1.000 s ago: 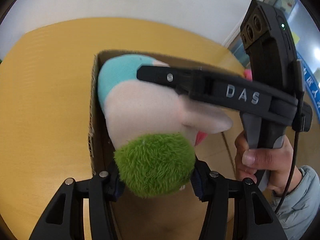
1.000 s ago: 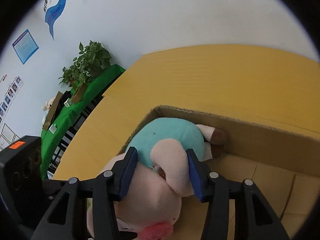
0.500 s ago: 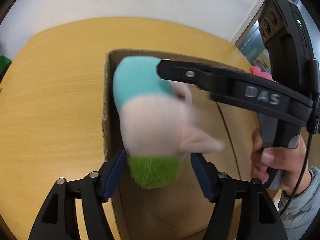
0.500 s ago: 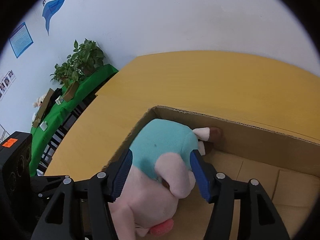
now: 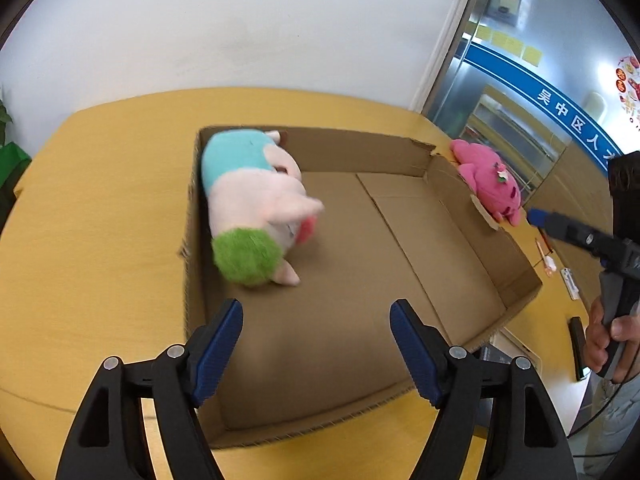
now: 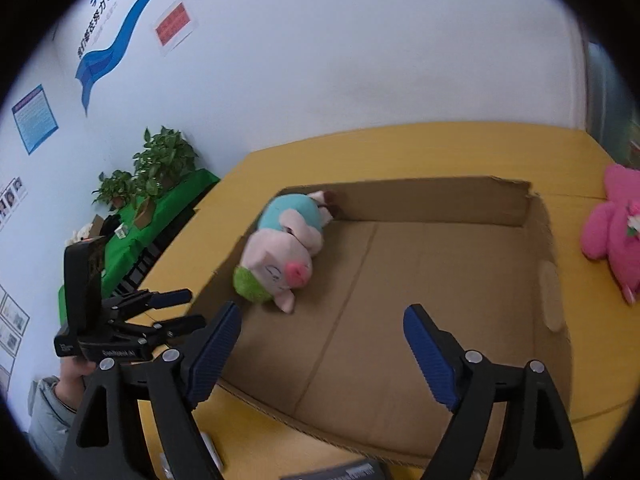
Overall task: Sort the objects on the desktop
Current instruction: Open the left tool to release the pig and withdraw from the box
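pink pig plush (image 5: 256, 204) in cardboard box (image 5: 480, 240).

- The pig (image 5: 256, 208) is smeared by motion in the left view, so its face cannot be read.
- The pink toy (image 6: 614, 232) is cut off at the right view's edge.
- Small items (image 5: 568, 280) on the table (image 5: 100, 220) beyond the box (image 5: 480, 248) are too small to name.
- Wall posters (image 6: 34, 118) are unreadable.
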Demonstrator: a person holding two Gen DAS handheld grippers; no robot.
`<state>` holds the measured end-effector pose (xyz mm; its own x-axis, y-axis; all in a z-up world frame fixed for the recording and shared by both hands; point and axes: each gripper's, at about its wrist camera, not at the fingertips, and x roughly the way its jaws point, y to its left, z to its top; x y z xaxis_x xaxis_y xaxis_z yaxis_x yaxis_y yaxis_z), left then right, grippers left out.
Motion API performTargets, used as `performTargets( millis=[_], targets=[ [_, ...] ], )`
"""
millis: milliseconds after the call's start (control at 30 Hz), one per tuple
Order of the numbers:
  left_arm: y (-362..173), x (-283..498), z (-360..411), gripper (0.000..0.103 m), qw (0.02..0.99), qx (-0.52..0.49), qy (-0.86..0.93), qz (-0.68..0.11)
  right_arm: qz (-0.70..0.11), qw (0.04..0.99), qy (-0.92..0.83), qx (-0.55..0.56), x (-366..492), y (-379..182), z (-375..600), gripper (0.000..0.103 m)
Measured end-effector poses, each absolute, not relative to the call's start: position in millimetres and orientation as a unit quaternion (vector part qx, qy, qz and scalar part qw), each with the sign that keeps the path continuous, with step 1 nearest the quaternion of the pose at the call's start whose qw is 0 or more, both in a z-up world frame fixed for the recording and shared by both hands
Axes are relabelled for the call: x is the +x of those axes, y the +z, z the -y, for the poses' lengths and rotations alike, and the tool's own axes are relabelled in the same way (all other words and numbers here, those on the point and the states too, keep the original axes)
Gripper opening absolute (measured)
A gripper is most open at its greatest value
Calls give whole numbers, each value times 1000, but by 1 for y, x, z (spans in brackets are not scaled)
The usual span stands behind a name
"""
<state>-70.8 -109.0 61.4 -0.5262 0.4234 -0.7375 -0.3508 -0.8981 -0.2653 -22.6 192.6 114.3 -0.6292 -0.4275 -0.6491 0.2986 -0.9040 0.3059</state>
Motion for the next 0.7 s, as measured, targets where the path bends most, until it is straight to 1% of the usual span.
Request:
performTargets(
  millis=[67,167,233,300,367,533,633,700],
  targets=[
    [52,-71,104,80,220,-446,866,57,69,158,-905,389,-10,97,-214,84],
    [26,-69,101,80,196,-466,860,71,87,117,-893,425,-6,64,-248,84],
    [22,-63,96,80,168,-451,876,38,84,93,-890,438,-5,47,-262,84],
    [22,-58,93,80,164,-447,879,33,70,81,-885,453,-1,31,-266,84],
    [25,-49,92,80,157,-449,879,34,44,86,-895,435,7,32,-261,84],
    [34,-34,92,80,120,-430,894,34,11,73,-902,426,22,35,-255,84],
    [56,-3,87,80,97,-389,916,16,-10,69,-911,407,46,50,-254,84],
    [78,21,78,80,86,-342,936,-4,-10,85,-927,365,66,75,-248,84]
  ],
)
